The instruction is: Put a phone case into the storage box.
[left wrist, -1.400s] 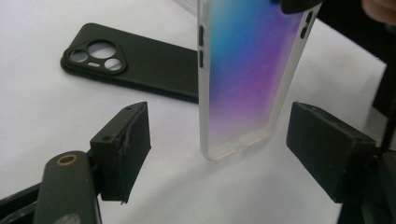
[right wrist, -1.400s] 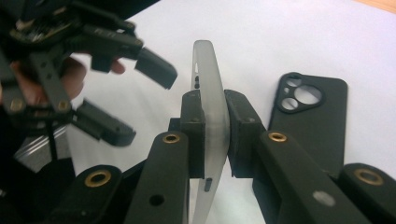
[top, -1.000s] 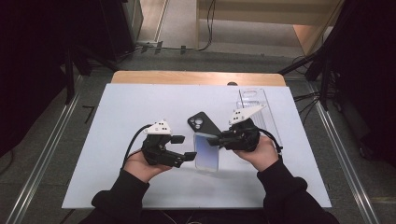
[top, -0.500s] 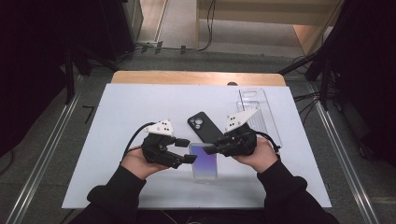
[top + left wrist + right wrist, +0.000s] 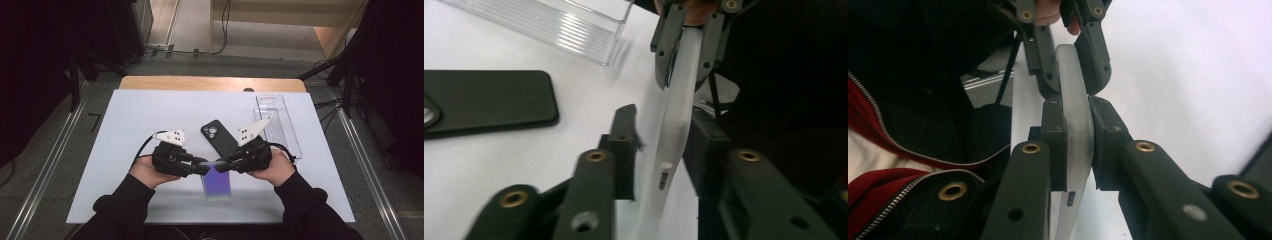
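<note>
A slim phone (image 5: 216, 184) with a pale edge and a purple face is held up off the white table (image 5: 125, 130), near its front edge. My right gripper (image 5: 224, 165) is shut on the phone's far end from the right; in the right gripper view both jaws (image 5: 1076, 107) press on the pale edge (image 5: 1070, 65). My left gripper (image 5: 202, 169) straddles the same end from the left. In the left gripper view (image 5: 664, 120) one jaw touches the phone (image 5: 674, 80) and the other stands off it with a gap. A black phone case (image 5: 218, 136) lies flat just behind.
A clear plastic tray (image 5: 277, 122) lies at the table's back right, seen also as a ribbed clear tray (image 5: 549, 22) in the left gripper view. The black case (image 5: 489, 100) lies close to the left jaws. A wooden strip (image 5: 210, 83) runs along the far edge.
Both hands have drawn the phone toward the front edge, away from the black case. The phone has tipped so its purple face shows more.
</note>
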The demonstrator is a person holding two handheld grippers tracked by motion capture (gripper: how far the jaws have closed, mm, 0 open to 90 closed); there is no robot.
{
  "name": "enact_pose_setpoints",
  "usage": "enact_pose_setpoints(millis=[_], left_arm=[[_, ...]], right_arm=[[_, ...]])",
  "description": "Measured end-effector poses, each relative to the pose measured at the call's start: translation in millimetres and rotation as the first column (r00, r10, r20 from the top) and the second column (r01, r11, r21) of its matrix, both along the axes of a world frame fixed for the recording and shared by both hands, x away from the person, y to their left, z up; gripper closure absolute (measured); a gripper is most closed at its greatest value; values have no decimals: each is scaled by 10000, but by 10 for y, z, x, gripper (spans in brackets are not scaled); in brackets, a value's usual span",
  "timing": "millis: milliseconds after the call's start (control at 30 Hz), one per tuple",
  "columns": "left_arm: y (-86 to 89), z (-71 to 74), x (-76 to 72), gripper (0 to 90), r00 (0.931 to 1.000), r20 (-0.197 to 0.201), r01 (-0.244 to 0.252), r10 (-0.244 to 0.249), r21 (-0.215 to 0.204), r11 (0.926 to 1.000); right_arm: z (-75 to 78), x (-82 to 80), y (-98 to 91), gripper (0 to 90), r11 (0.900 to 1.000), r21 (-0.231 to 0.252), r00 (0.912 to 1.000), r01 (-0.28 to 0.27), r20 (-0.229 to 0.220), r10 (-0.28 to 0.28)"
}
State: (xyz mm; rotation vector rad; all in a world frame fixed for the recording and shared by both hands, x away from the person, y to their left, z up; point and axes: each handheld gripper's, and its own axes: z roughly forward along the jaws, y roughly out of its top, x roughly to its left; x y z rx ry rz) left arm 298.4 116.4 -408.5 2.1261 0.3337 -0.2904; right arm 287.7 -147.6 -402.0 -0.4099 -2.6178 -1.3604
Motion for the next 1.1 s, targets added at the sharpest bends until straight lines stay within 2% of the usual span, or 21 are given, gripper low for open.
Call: enact_pose_setpoints(millis=[67,100,133,367,400,500,567,600,667,700,767,800,833,867,900,967,1033,1067,1100], left_arm=[[4,-1,-3,795,9999,18,169,-169,-101,9998],[9,0,-11,795,9993,177,328,-325,-197,9993],[9,0,-11,808,9988,41,491,-490,-278,9984],[-1,12,3,814,9984,-244,513,-516,-148,9986],[-7,18,8,814,9976,-425,542,-543,-41,9985],[-10,69,-13,814,9978,-463,482,-474,148,9987],[13,103,-18,814,9987,-345,378,-372,172,9991],[13,103,-18,814,9987,-345,378,-372,172,9991],[44,118,-5,814,9991,-360,217,-211,170,9996],[79,130,19,814,9992,-408,-36,44,184,9998],[96,136,29,814,9990,-431,-141,149,197,9997],[113,142,37,813,9986,-464,-234,242,183,9996],[147,155,51,813,9980,-442,-451,457,145,9989],[147,155,51,813,9980,-442,-451,457,145,9989],[174,169,62,812,9969,-411,-667,674,166,9976],[179,175,66,812,9959,-424,-793,801,208,9966],[195,191,72,812,9933,-337,-1093,1108,429,9931],[195,191,72,812,9933,-337,-1093,1108,429,9931],[201,200,74,811,9906,-348,-1309,1325,450,9904]], right_arm=[[-6,9,1,769,10000,38,10000,-28,-67,28],[-6,9,1,769,10000,38,10000,-28,-67,28],[-9,14,-6,769,9998,108,9997,-153,-166,154],[-25,31,-13,767,9996,145,9994,-238,-243,242],[-30,33,-9,766,9996,141,9992,-236,-328,240],[-33,28,-6,755,9995,145,9983,-285,-508,292],[-25,19,-12,653,9995,277,9988,-169,-459,181],[-25,19,-12,653,9995,277,9988,-169,-459,181],[-13,18,-42,548,9986,495,9991,184,-380,-165],[-13,22,-56,546,9985,474,9984,282,-509,-258],[-15,24,-68,527,9985,441,9978,310,-602,-283],[-21,24,-95,450,9969,467,9970,628,-485,-606],[-27,32,-109,406,9955,589,9959,741,-553,-709],[-27,32,-109,406,9955,589,9959,741,-553,-709],[-47,47,-129,326,9921,760,9942,999,-477,-964],[-61,47,-140,264,9891,804,9924,1231,-168,-1222],[-76,40,-143,236,9888,789,9913,1268,267,-1293],[-76,40,-143,236,9888,789,9913,1268,267,-1293],[-85,55,-144,223,9872,843,9908,1351,-140,-1344]])
